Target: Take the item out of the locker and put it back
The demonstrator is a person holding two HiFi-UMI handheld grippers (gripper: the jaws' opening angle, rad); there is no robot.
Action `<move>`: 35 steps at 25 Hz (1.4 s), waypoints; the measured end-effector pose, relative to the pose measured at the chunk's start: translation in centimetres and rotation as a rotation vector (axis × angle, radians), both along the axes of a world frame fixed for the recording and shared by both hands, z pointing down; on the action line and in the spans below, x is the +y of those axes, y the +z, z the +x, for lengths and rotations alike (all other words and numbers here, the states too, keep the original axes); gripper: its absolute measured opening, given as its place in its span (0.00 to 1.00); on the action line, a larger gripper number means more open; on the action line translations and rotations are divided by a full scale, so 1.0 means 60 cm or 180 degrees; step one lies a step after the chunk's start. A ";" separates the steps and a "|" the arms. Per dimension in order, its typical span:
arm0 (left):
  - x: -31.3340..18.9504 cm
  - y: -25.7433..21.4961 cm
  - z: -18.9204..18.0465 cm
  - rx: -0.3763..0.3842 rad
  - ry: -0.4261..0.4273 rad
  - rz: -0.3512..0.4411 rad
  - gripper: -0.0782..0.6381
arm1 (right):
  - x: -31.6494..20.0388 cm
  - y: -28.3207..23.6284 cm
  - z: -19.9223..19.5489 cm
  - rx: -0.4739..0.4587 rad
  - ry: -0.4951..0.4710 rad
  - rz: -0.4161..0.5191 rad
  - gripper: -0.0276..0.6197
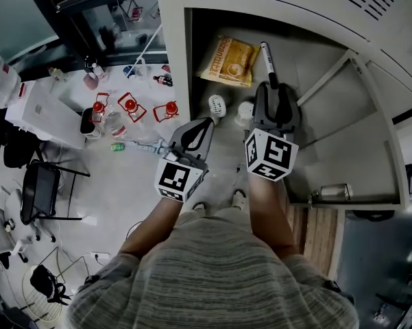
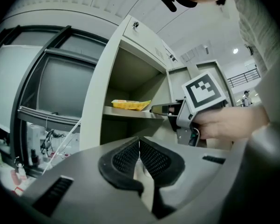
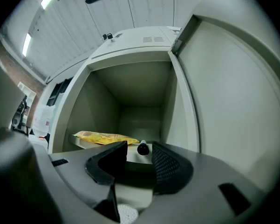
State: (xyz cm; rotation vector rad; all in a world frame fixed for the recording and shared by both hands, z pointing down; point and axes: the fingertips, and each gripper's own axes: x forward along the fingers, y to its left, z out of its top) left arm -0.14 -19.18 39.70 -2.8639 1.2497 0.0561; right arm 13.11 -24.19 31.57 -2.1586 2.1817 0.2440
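Marker (image 1: 268, 64), slim cylinder, beside crinkly packet (image 1: 227, 60)

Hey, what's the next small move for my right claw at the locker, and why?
Probably close the right claw on the black marker. Its near end sits between the claw's jaws, which stand apart and do not touch it, and it lies loose inside the locker.

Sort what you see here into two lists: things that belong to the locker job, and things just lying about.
Belongs to the job: locker, open; black marker on its shelf; right gripper, fingers open either side of the marker.
Just lying about: yellow packet, untouched on the shelf; red items left of the locker; black chair; left gripper, shut and empty.
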 end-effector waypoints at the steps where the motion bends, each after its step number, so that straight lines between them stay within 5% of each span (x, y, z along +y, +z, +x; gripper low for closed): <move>1: 0.001 0.000 0.000 -0.0004 0.0005 0.0000 0.12 | -0.004 0.000 -0.001 0.0010 0.0016 -0.0024 0.32; 7: 0.003 0.001 -0.004 -0.0007 0.0018 0.0000 0.12 | -0.015 0.004 0.004 0.0056 0.0061 -0.0074 0.18; 17: 0.003 0.000 -0.006 0.0004 0.0030 -0.0001 0.12 | -0.011 -0.009 0.003 0.0081 0.0038 0.0025 0.17; 35: 0.008 -0.008 0.000 0.0025 0.0023 0.0040 0.12 | 0.055 -0.121 -0.014 0.0162 -0.0077 0.0656 0.17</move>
